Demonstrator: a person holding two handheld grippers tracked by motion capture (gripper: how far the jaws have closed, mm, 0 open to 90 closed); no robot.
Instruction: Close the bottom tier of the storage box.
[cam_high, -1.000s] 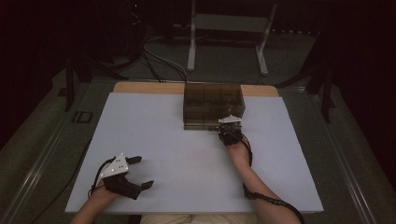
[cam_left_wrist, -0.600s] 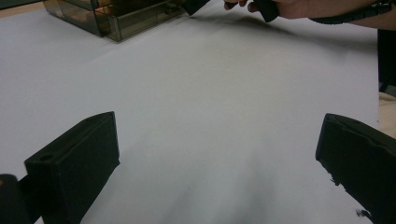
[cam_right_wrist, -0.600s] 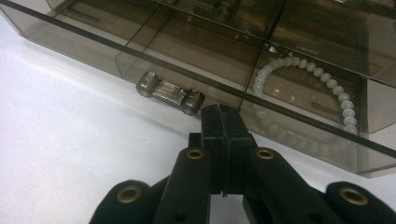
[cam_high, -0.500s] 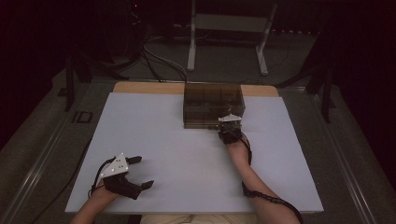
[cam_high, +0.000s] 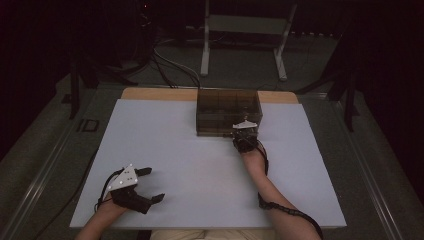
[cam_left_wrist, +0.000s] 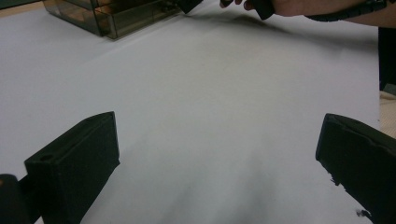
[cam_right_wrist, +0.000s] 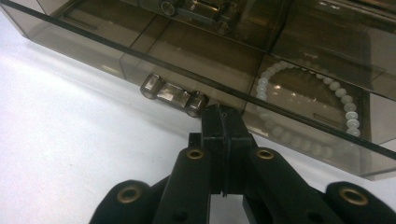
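Left gripper (cam_high: 150, 185) rests near the table's (cam_high: 190, 170) near-left corner, jaws spread wide, nothing between them. Right gripper (cam_right_wrist: 223, 122) sits at the front face of the smoky drawer box (cam_high: 228, 111) by the far edge, jaws pressed together, empty, tips just beside the drawer handle (cam_right_wrist: 174, 94). Bead bracelet (cam_right_wrist: 327, 100) lies inside. Judgement: box is light, rigid, slick plastic; take the small handle, pull gently.

One drawer box (cam_high: 229, 112), one bead bracelet (cam_right_wrist: 322, 98), two grippers.

Right gripper (cam_high: 244, 135) at smoky box (cam_high: 228, 111) front; left gripper (cam_high: 150, 185) fingers spread, near table (cam_high: 200, 165) edge.
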